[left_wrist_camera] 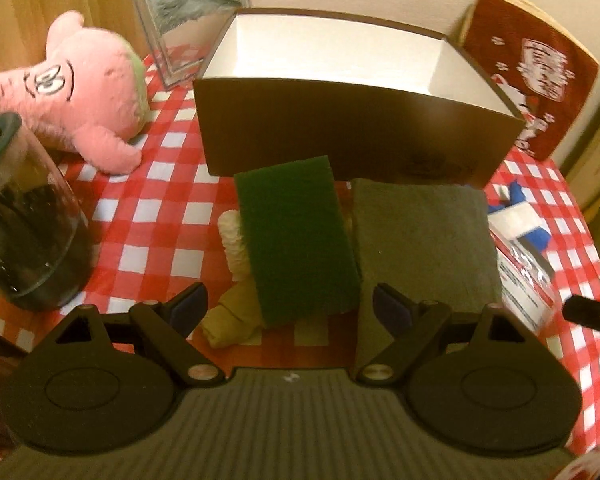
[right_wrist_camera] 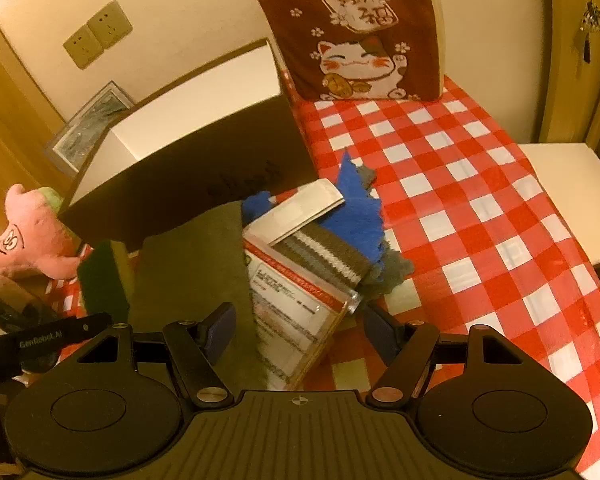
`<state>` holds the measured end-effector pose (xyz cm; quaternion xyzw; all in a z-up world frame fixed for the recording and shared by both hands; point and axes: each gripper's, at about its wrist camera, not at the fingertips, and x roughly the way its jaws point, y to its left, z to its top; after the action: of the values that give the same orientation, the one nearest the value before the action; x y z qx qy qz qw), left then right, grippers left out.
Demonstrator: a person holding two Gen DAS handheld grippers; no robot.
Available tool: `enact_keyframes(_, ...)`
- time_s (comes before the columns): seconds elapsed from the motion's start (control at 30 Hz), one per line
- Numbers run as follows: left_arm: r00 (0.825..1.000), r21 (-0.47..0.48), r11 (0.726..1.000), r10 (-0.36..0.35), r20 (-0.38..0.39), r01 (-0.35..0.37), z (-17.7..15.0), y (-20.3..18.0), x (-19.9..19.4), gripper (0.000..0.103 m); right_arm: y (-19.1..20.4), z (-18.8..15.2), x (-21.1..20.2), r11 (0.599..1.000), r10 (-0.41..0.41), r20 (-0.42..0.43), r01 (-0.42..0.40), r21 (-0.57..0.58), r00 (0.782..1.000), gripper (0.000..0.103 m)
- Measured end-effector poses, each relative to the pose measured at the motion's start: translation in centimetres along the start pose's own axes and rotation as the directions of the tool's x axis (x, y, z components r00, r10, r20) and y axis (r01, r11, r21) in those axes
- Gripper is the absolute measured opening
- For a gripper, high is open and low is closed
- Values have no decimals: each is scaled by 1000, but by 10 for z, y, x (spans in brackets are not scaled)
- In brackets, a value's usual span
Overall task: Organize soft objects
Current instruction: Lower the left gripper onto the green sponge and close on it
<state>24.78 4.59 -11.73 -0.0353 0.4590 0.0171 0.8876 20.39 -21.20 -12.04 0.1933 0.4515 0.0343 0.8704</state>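
Left gripper (left_wrist_camera: 286,304): jaws spread wide, nothing between pads, hovering over near end of green scouring sponge (left_wrist_camera: 296,236). Right gripper (right_wrist_camera: 296,330): jaws likewise spread, holding nothing, poised above clear plastic packet (right_wrist_camera: 296,304) w/ printed label.

Table: red-and-white checked cloth (right_wrist_camera: 460,184).

Soft items, centre, just in front of box:
- Green scouring sponge, tilted, propped on yellow cloth (left_wrist_camera: 236,316) and white roll (left_wrist_camera: 233,240); yellow foam side seen in right wrist view.
- Grey folded cloth (left_wrist_camera: 424,240), flat, immediately right of sponge, far edge close to box front.
- Clear packet right of grey cloth, overlapping its edge; striped knit item (right_wrist_camera: 324,252) (brown/grey/white) inside or on top, cannot tell which.
- Blue felt piece (right_wrist_camera: 360,208) and grey felt piece (right_wrist_camera: 396,268) partly under packet, far side.

Cardboard box (left_wrist_camera: 356,136): open top, dark outside, white inside, no contents visible from these angles. Behind soft items, against wall.

Pink plush toy (left_wrist_camera: 80,92): left of box, lying on cloth, well apart from both grippers. Face markings on it; green patch at back.

Glass jar (left_wrist_camera: 32,240): near left edge, dark contents, green lid.

Lucky-cat cushion (right_wrist_camera: 356,32): red-brown, upright against wall, right of box.

Clear acrylic frame (left_wrist_camera: 192,20): leaning at wall, behind box, left corner.

Wall sockets (right_wrist_camera: 98,34) above box. White seat (right_wrist_camera: 568,196) beyond table's right edge.

Lighting dim, yellow cast; left wrist view slightly blurred.
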Motion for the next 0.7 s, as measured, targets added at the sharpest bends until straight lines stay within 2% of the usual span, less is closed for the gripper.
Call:
enact_keyframes(0.3,998,-95,994,50,-33,-53,9,-2,29,89,-17,13,17,1000,13,-30,-12,12,999,71)
enact_keyframes(0.53,998,-102,993,63,-16,-65,11,-4,40,89,-19,14,23,1000,18,-42,-18,1,999,71)
enact_keyframes(0.57,998,-95,994,62,-11,-63,11,-5,40,86,-19,14,23,1000,19,-43,-19,-2,999,71)
enact_keyframes(0.67,1000,-53,998,24,18,-23,9,-7,35,61,-18,13,22,1000,23,-44,-24,-7,999,71)
enact_keyframes(0.7,999,-32,999,35,24,-34,9,-9,33,46,-18,13,21,1000,25,-44,-26,-7,999,71)
